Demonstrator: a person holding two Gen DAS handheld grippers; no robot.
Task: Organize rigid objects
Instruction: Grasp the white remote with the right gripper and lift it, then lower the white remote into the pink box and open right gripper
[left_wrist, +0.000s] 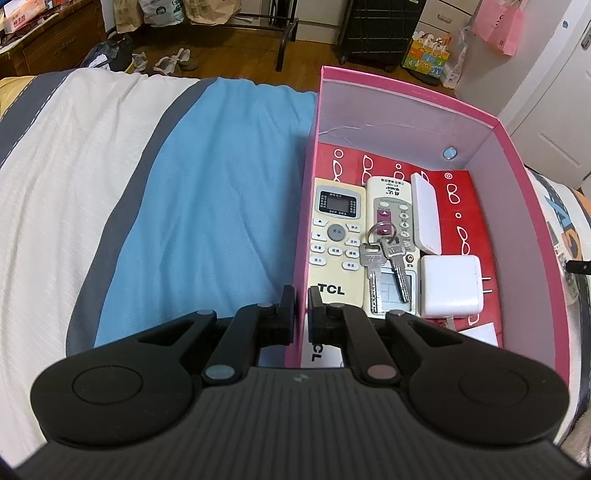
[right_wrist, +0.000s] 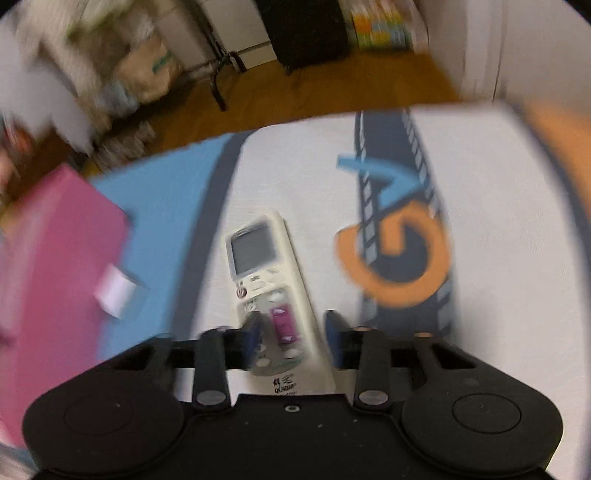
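A pink box (left_wrist: 513, 206) stands on the bed. In it lie a TCL remote (left_wrist: 334, 240), a second white remote (left_wrist: 391, 206) with a bunch of keys (left_wrist: 384, 258) on it, a white flat case (left_wrist: 426, 218) and a white charger plug (left_wrist: 452, 286). My left gripper (left_wrist: 301, 310) is shut on the box's left wall near its front corner. In the blurred right wrist view a white remote (right_wrist: 273, 291) lies on the bedsheet. My right gripper (right_wrist: 293, 332) is open with its fingers on either side of the remote's near end. The pink box (right_wrist: 55, 277) is at the left.
The bed has a blue, white and grey sheet (left_wrist: 207, 192) with an orange and dark print (right_wrist: 402, 254) on the right. Beyond the bed edge is wooden floor with bags (left_wrist: 162, 14), shoes (left_wrist: 173, 61), a black suitcase (left_wrist: 380, 33) and a white door (left_wrist: 554, 74).
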